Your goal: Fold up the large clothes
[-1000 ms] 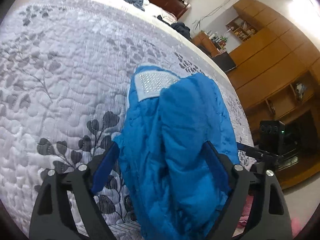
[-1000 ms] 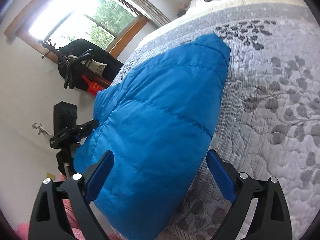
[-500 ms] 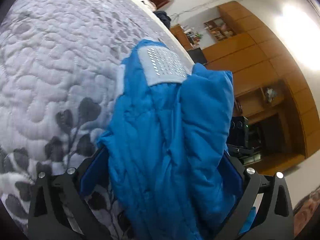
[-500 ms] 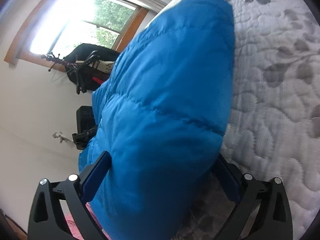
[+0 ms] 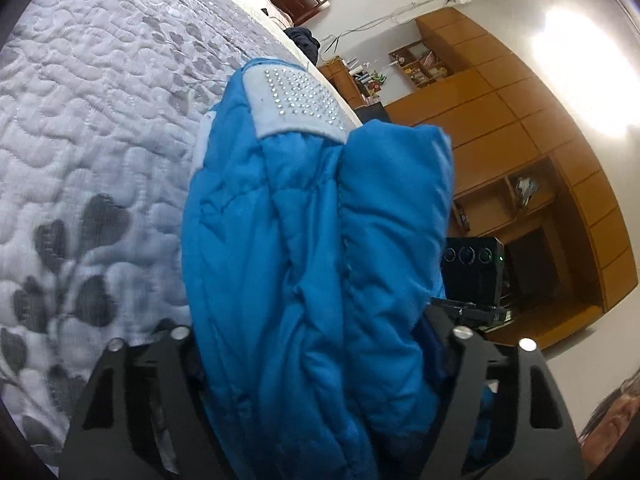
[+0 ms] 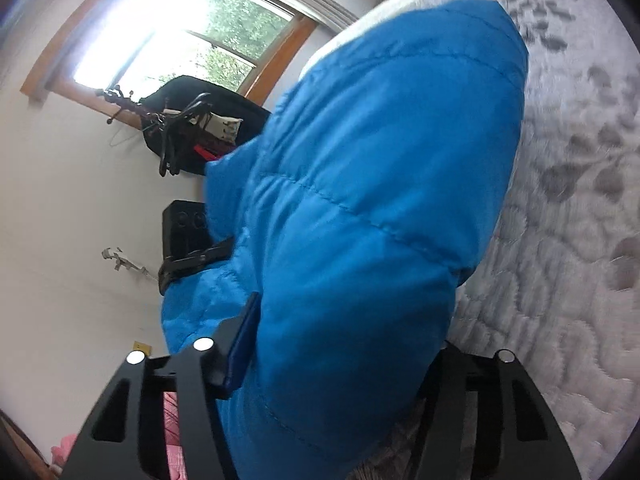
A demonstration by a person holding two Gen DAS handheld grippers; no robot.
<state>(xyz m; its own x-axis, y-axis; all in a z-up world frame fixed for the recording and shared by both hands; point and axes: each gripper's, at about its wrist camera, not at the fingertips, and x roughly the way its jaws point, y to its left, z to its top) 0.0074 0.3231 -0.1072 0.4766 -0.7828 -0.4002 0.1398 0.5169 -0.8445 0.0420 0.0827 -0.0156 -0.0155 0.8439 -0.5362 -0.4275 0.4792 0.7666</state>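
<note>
Bed (image 5: pixel 100 128) with grey quilted leaf-pattern cover fills most of the left wrist view. Wooden cabinets (image 5: pixel 532 152) along the far wall; window (image 6: pixel 180 48) in the right wrist view. Blue padded jacket (image 5: pixel 320 248), bunched, raised off the bed cover, a pale studded patch (image 5: pixel 296 104) at its top. Left hand-held gripper (image 5: pixel 316 344): jaws pressed against the jacket on both sides, gripping it. Right hand-held gripper (image 6: pixel 340 360): jaws likewise clamped on the jacket (image 6: pixel 380 184), wide apart around thick padding.

Black grippers, silver screws, blue fingers (image 6: pixel 244 344).
</note>
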